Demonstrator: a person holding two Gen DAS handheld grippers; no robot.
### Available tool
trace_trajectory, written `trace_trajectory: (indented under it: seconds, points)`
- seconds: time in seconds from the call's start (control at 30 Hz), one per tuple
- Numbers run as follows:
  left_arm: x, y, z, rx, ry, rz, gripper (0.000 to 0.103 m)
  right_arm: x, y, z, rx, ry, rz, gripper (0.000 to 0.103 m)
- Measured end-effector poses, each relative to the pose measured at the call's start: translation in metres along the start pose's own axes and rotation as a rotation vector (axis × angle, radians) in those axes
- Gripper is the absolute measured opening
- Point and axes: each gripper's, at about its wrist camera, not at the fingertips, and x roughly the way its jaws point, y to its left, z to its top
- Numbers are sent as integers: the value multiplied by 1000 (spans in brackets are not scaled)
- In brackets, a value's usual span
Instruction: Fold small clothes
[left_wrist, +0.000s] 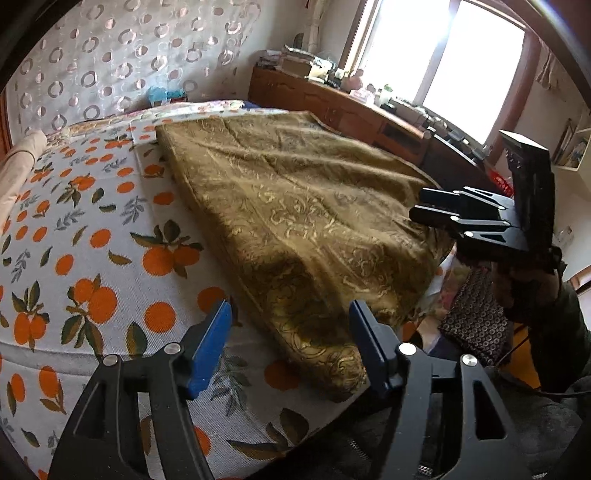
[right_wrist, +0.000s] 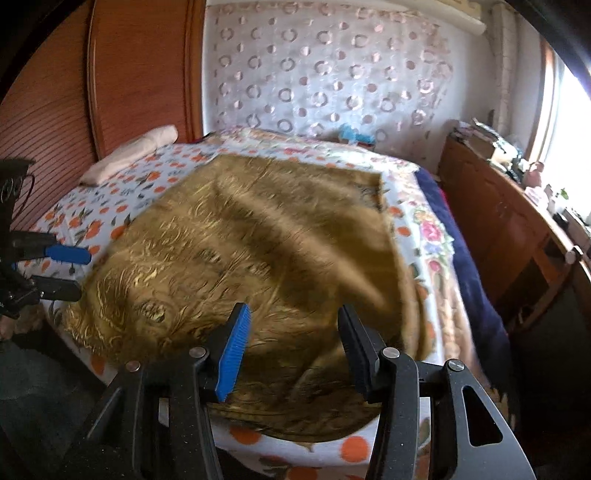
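A golden-brown patterned cloth (left_wrist: 295, 206) lies spread on the bed, with soft wrinkles; it also shows in the right wrist view (right_wrist: 258, 243), partly blurred. My left gripper (left_wrist: 290, 343) is open and empty, hovering over the cloth's near corner. My right gripper (right_wrist: 291, 347) is open and empty above the cloth's near edge. In the left wrist view the right gripper (left_wrist: 428, 206) shows at the cloth's right edge. In the right wrist view the left gripper (right_wrist: 70, 269) shows at the cloth's left side, its blue pad visible.
The bed has an orange-fruit print sheet (left_wrist: 85, 236). A pale pillow (right_wrist: 129, 155) lies at the wooden headboard (right_wrist: 140, 74). A wooden cabinet (left_wrist: 332, 107) with clutter runs under the bright window (left_wrist: 443, 62). A dark blue blanket (right_wrist: 465, 258) lies at the bed's right edge.
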Motion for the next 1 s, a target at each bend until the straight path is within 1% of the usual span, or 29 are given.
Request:
trace_trajectory:
  seconds: [0.07,0.13,0.17,0.2,0.23,0.27,0.33,0.37,0.4,0.43,0.57,0.7,0.77,0.93,1.0]
  points:
    - [5,1,-1,-10,16,3,67,4,0,1,0,7,9,51]
    - [5,2,-2,-11,12,1,67,4,-1,0,1,8,15,52]
    - [5,2,-2,-10,14,-3,67,4,-2,0,2,8,20,54]
    - [5,2,-2,-9,13,-5,64,4,-3,0,3,9,29,58]
    - [5,2,-2,-9,14,-14,53,3,-3,0,3,10,37,60]
    - [4,3,-3,-14,21,-39,47,2,-3,-1,1,11,43,64]
    - [5,0,-2,-14,32,-78,23,0,-1,-2,-6,11,48,68]
    - [4,-2,-1,-2,31,-79,19,0,0,-2,-10,12,51,70]
    - [2,-4,1,13,23,-72,12,-1,1,-3,-13,12,56,70]
    - [-2,-6,5,18,11,-73,10,-1,4,-3,-15,12,60,70]
    - [-22,-10,27,17,-66,-111,8,-5,8,-1,-22,16,69,73]
    - [-37,-17,58,31,-137,-118,8,-13,13,0,-32,1,95,73]
    - [-40,-21,71,46,-165,-105,8,-19,15,2,-35,-17,102,74]
    - [-40,-25,89,58,-195,-99,8,-33,17,0,-46,-47,117,75]
    - [-37,-23,94,50,-202,-95,8,-34,18,-4,-59,-47,121,78]
